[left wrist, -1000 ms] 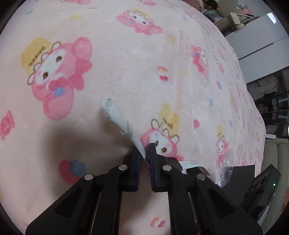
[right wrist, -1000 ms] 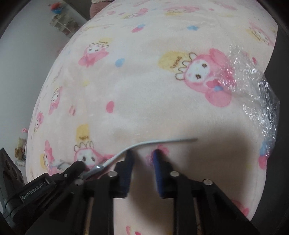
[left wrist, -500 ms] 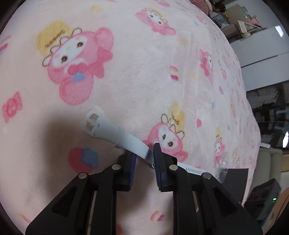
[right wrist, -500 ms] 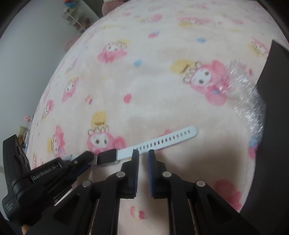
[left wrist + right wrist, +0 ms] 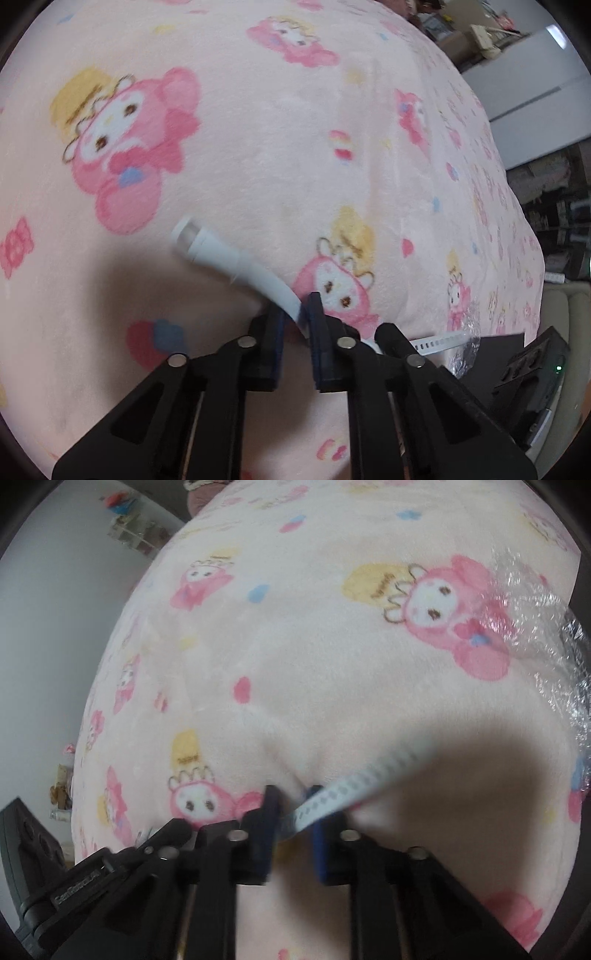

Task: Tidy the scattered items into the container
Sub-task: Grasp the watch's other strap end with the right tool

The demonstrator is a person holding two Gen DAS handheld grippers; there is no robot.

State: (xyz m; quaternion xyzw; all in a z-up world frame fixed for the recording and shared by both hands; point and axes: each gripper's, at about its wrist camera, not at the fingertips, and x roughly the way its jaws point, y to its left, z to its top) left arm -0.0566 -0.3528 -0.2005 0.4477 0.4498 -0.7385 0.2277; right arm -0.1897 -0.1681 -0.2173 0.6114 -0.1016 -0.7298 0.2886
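1. Over the pink printed blanket (image 5: 280,155), left side: left gripper (image 5: 297,314), clenched on the buckle half of a white watch strap (image 5: 229,258). The buckle end juts out up-left, raised off the fabric; a second ago it pointed more steeply upward.
2. Centre: the perforated half of the strap trails rightward toward the crinkled plastic wrap (image 5: 535,627).
3. Right side: right gripper (image 5: 291,808), now straddling the perforated half, fingers apart; half a second ago they stood nearly together beside it. Grip not yet made.
4. Dark container (image 5: 491,354): lower right edge; the watch is outside it. Judgement: two-handed carry is imminent.
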